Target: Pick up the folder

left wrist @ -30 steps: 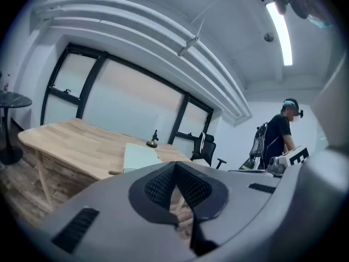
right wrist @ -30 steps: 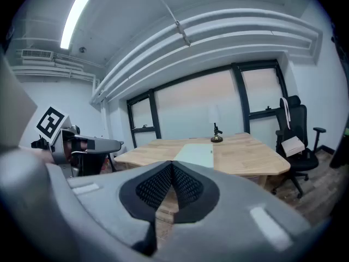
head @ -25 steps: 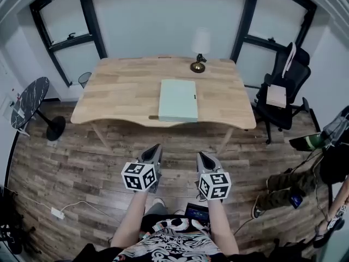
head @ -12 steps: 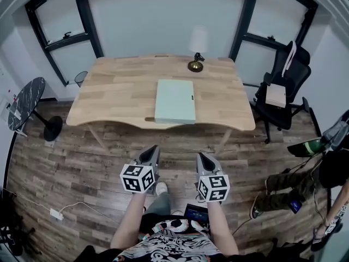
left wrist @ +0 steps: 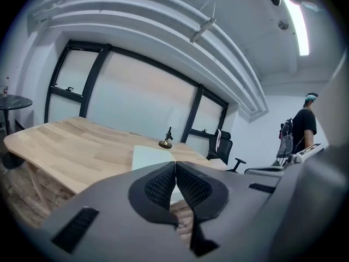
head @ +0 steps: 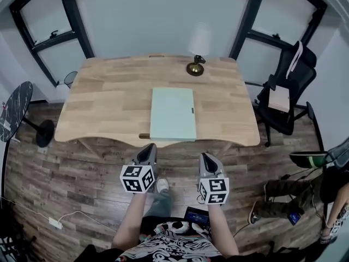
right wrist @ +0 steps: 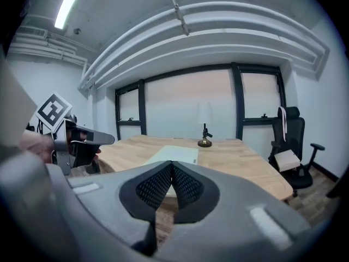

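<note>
– So where do we find the folder (head: pixel 173 113)?
– Lying flat on the table (head: pixel 103 100), by its front edge.
– And our claws?
– We hold the left gripper (head: pixel 148 148) and the right gripper (head: pixel 206 156) clenched on nothing, just short of that table edge.

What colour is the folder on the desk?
Pale mint green folder; clearest in the head view.
</note>
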A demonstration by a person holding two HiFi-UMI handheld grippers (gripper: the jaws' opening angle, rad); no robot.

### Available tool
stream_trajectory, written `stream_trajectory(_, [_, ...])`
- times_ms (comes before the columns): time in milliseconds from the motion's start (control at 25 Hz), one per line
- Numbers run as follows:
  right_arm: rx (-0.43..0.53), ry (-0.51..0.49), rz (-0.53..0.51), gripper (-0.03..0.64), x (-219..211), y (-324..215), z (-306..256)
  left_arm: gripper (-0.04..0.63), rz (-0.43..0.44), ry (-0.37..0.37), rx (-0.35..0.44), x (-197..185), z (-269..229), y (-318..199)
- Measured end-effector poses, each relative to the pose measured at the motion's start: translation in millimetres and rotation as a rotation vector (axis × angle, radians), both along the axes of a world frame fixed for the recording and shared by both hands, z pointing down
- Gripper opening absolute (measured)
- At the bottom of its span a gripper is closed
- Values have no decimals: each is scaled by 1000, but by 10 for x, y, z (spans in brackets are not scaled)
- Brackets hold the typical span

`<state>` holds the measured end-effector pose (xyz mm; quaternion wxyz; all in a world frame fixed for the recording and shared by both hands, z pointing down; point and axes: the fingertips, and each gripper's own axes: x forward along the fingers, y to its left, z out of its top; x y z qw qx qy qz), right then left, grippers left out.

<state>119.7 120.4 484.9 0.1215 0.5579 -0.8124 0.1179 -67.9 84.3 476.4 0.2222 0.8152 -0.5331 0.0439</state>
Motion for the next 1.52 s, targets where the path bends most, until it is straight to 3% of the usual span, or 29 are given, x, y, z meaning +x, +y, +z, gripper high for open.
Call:
stream_trajectory(160, [10,17,-5,5,-72,-577,-22,8,-4,-8,-14,-81,46,-644])
stream_trajectory(360, [-63,-28,23,5,-85,-1234,125,8,20,-12,2,-140,33,-1339])
stream_trajectory(520, [-92,45,36,5,-87,-1608,271,9,26,-13,-11,-254,135,-1762])
stream_trajectory(600, [-110,-5,60,5,-69,-1746,295,9,29,-15,-27,-292,191,-1942])
stream_trajectory(760, [-150,-88,137,5,31,-1901,331,9,21,-3,-42,-318,277,-2160])
stream_trajectory(960, [-140,-14,150,5,106,-2040,363,9,24,9,-58,-282,341,-2327])
stream_trajectory(1520, [-168,-67,180,5,199,-2366,543,8,22,18,-80,-277,514,-2597])
